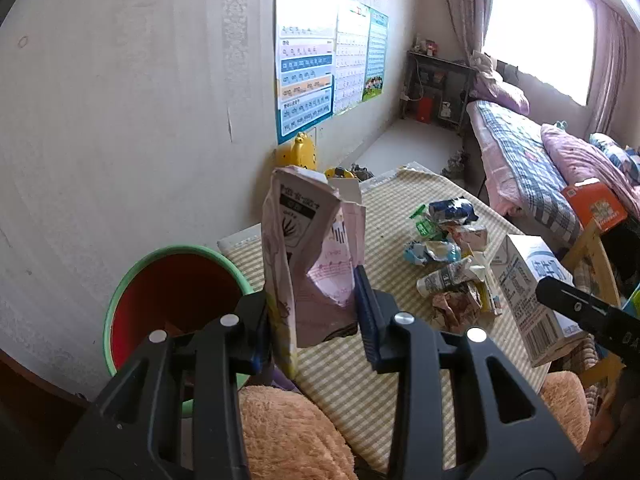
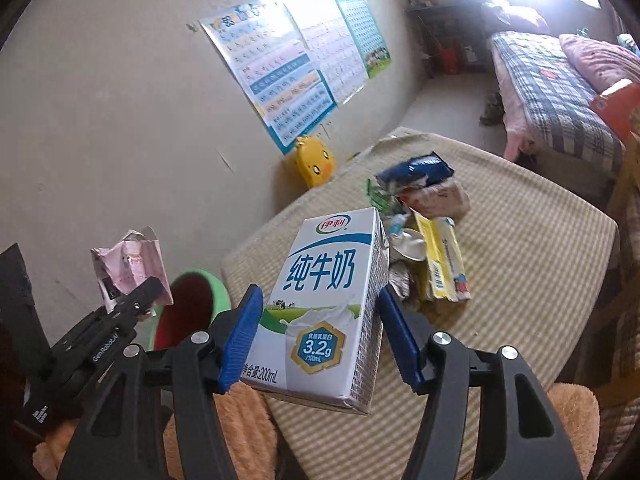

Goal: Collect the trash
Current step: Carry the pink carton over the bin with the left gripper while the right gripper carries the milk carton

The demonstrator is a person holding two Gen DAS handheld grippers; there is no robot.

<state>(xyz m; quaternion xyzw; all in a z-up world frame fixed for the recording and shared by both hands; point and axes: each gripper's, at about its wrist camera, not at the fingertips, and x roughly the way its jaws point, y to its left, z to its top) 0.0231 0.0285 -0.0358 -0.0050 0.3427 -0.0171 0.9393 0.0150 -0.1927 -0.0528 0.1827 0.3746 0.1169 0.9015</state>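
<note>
The left tongs hold a torn pink carton between their blue pads. The carton stands up tall and crumpled, lifted above the counter's left edge. Just past that edge, low down, sits a bin with a green rim and a red inside. The pink carton is up beside the bin, not in it.

The right tongs hold a white and blue milk box. The box sits between the two blue pads and they press on its sides. It is tilted a little and is lifted off the striped cloth, near the front edge of the counter.

More trash lies in a pile in the middle of the counter, past the milk box. There is a dark blue wrapper, a yellow packet and some crushed papers. The pile is well apart from both tongs.

A yellow duck toy sits by the wall at the far left corner.
</note>
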